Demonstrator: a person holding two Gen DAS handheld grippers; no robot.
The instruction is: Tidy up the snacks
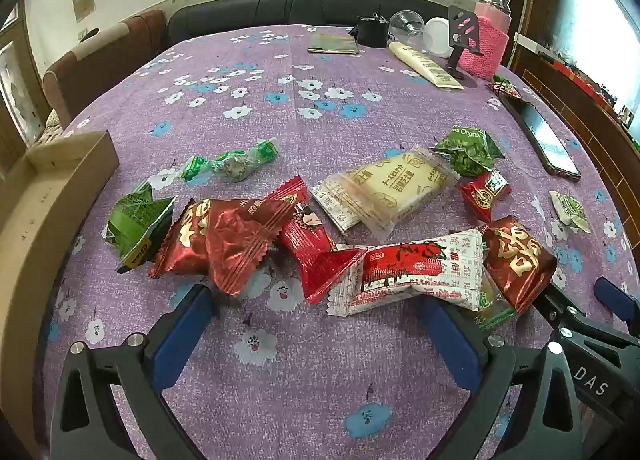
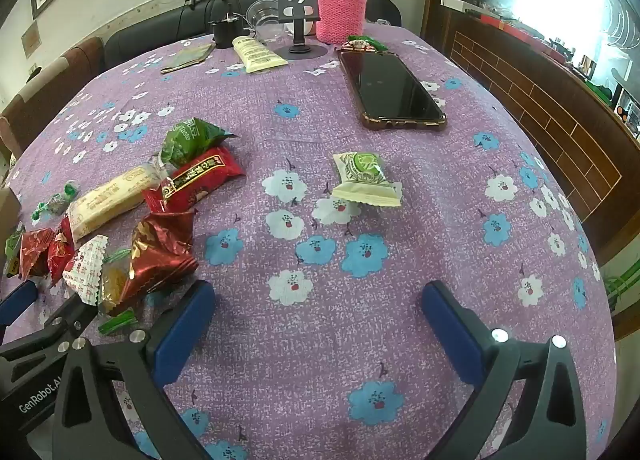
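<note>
Open left gripper (image 1: 316, 324), snack packets (image 1: 416, 272) ahead, cardboard box (image 1: 52, 196) left, phone (image 2: 392, 88)

Phone (image 2: 394, 90) upper right on the floral tablecloth (image 2: 400, 260); pink-sleeved flask (image 2: 342, 0), black stand (image 2: 298, 16), cream tube (image 2: 258, 54) at top centre.

Glossy foil snack wrappers (image 1: 224, 244) on matt printed cloth tablecloth (image 1: 280, 120).
</note>
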